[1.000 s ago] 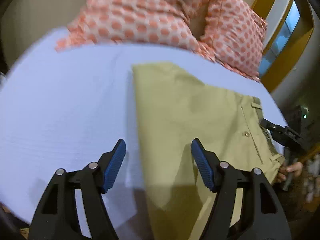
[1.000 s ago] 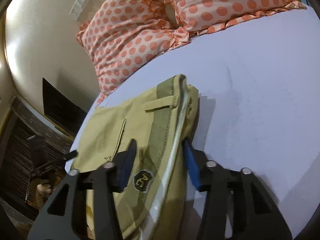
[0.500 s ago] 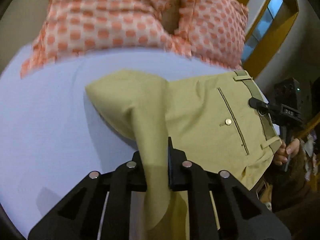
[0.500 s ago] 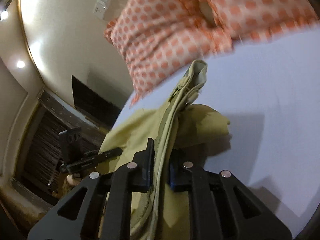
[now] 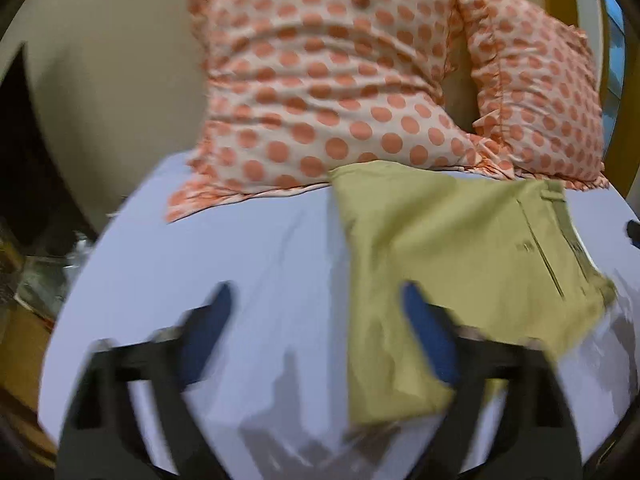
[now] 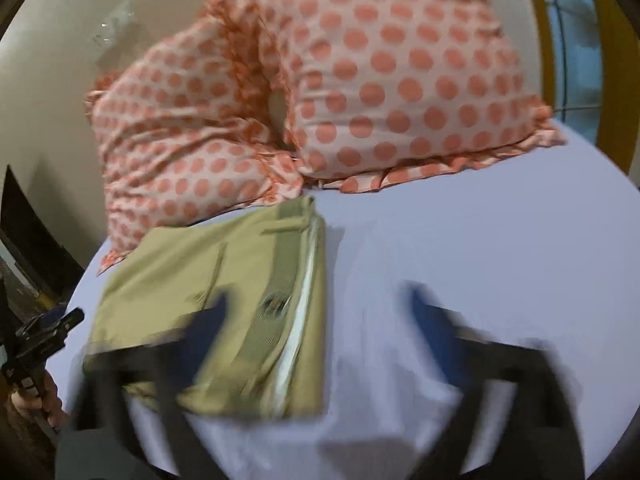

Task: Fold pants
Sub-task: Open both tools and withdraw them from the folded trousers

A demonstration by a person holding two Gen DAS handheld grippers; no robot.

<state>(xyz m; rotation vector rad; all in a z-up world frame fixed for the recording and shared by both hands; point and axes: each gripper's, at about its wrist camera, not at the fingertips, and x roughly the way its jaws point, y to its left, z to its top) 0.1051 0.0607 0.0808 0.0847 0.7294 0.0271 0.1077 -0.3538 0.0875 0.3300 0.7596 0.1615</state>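
The khaki pants (image 5: pixel 452 264) lie folded in a flat rectangle on the pale blue bed sheet (image 5: pixel 224 264), close to the pillows. In the right wrist view the pants (image 6: pixel 192 280) show their waistband and white lining along the right edge. My left gripper (image 5: pixel 320 332) is open and empty, its right finger over the pants' left edge. My right gripper (image 6: pixel 320 332) is open and empty, its left finger over the waistband side. Both views are blurred by motion.
Two orange-dotted pillows (image 5: pixel 328 92) (image 6: pixel 380 80) lean against the wall at the head of the bed. The other gripper and a hand (image 6: pixel 36 352) show at the bed's left edge. Bare sheet (image 6: pixel 480 248) lies right of the pants.
Both grippers were shut on the pants half a second ago and have let go and opened. The pants now lie flat nearer the pillows, and both grippers have drawn back.
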